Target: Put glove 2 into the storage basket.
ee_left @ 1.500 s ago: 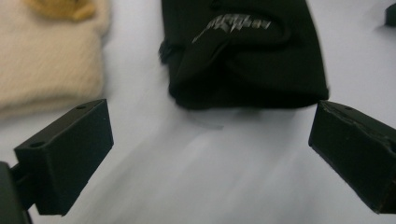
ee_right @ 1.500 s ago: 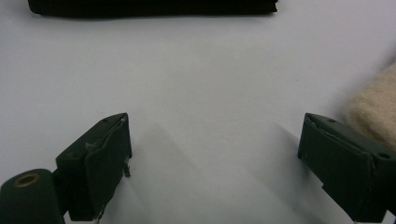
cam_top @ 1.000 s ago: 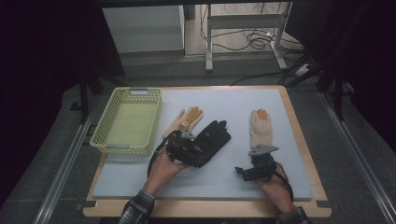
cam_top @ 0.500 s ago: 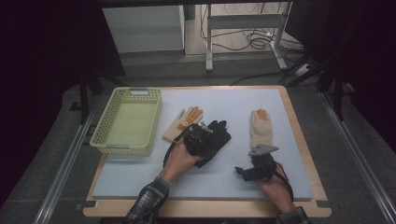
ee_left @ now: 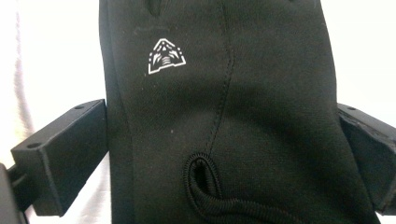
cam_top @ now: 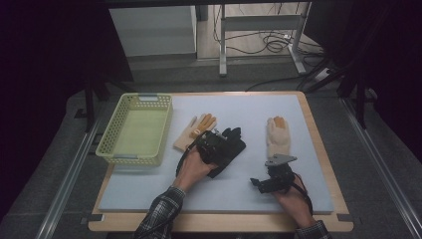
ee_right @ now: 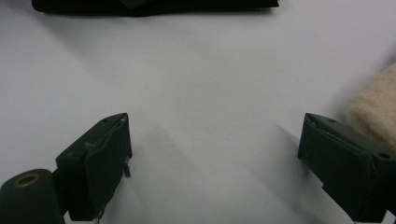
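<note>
**Left gripper straddles the black glove at mid-table**

The black glove (cam_top: 230, 149) lies near the middle of the pale blue mat (cam_top: 164, 191), its fingers pointing away from the person. The left gripper (cam_top: 213, 145) sits over its cuff end, held by the person's left hand (cam_top: 193, 169). In the left gripper view the glove (ee_left: 224, 116) runs up between the 2 black jaws, which stand wide, 1 at each side edge of the fabric; they flank it closely but have not closed on it. A small white logo (ee_left: 166, 57) shows on the back of the glove, and a corded loop (ee_left: 203, 179) sits at the cuff.

The right gripper (cam_top: 263, 183) rests low on the mat near the front right, held by the right hand (cam_top: 293, 201), well apart from the black glove. In the right gripper view its jaws are spread wide with bare mat (ee_right: 210, 93) between them; the dark edge of the black glove (ee_right: 154, 5) lies across the top, and a cream woolly cuff (ee_right: 376, 109) is just beside the right-hand jaw.

2 cream knitted gloves with orange fingertips lie on the mat: 1 (cam_top: 195, 130) just left of the black glove, touching or nearly so, and 1 (cam_top: 276, 135) beyond the right gripper. A yellow-green plastic basket (cam_top: 107, 149) stands at the mat's left edge.
</note>
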